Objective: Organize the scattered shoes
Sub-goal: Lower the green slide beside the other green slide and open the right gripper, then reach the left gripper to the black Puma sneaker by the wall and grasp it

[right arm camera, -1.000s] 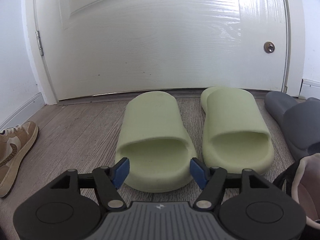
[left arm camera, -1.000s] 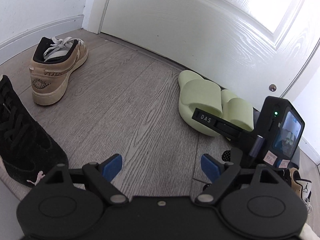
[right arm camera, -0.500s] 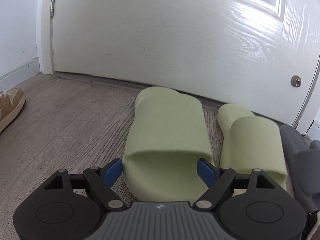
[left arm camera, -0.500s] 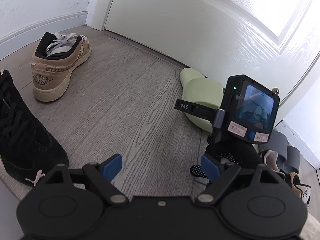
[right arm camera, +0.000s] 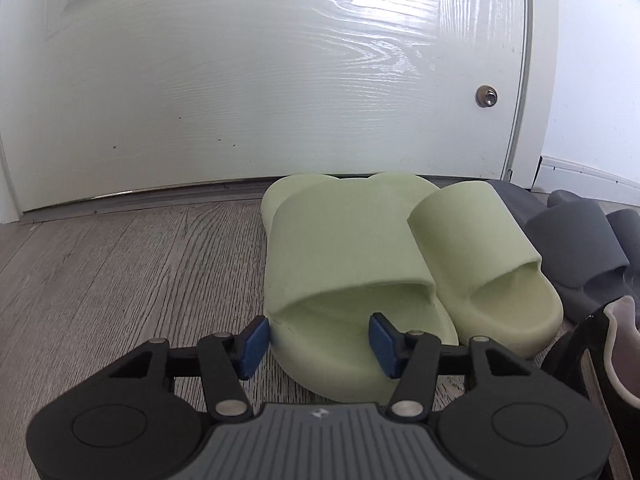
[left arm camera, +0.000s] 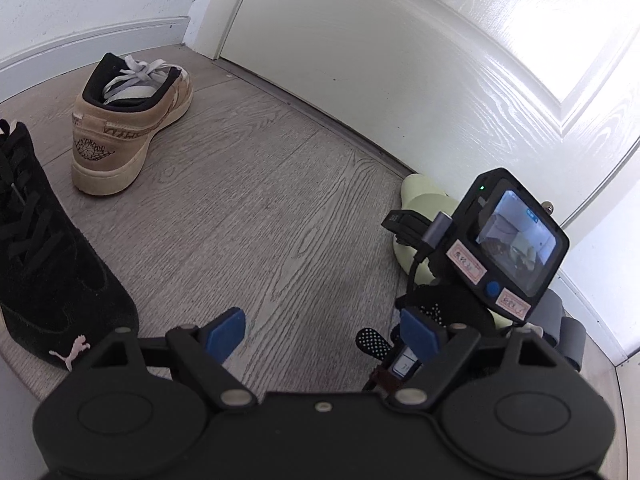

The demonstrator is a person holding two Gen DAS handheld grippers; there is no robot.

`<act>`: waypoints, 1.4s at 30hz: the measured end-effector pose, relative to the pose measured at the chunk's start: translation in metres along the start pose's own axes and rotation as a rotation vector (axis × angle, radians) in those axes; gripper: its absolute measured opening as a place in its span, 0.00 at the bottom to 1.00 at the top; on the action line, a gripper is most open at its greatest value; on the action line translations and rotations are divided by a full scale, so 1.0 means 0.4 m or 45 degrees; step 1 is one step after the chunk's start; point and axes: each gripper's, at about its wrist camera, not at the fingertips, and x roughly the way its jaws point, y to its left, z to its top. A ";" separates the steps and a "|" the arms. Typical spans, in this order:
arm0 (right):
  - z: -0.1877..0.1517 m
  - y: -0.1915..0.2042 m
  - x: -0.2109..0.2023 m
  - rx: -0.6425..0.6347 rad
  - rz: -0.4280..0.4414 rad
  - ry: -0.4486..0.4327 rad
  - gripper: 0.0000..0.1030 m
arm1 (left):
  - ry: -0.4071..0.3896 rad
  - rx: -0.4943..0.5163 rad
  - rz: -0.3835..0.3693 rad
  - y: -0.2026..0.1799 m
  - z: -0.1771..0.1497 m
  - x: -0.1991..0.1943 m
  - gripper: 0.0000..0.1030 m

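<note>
Now right claw (right arm camera: 318, 340) closing around slide (right arm camera: 344, 264).

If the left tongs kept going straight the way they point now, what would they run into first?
Most likely bare wood floor: the left tongs, jaws wide with nothing between them, point down at open boards. The black sneaker lies off to the left, the right tongs off to the right. Depth is uncertain.
</note>
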 end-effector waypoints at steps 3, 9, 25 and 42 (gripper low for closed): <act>0.005 -0.011 -0.003 -0.043 0.073 0.024 0.57 | -0.001 -0.001 -0.005 0.000 0.000 -0.002 0.83; 0.005 -0.101 -0.072 -0.018 0.336 0.017 0.72 | -0.013 0.039 0.036 -0.011 -0.002 0.000 0.84; -0.176 -0.487 -0.508 -0.206 0.753 0.059 0.84 | -0.459 -0.072 0.577 0.045 0.021 -0.199 0.84; -0.176 -0.539 -0.570 -0.134 0.863 0.088 0.85 | -0.349 -0.658 0.713 0.458 0.188 -0.273 0.78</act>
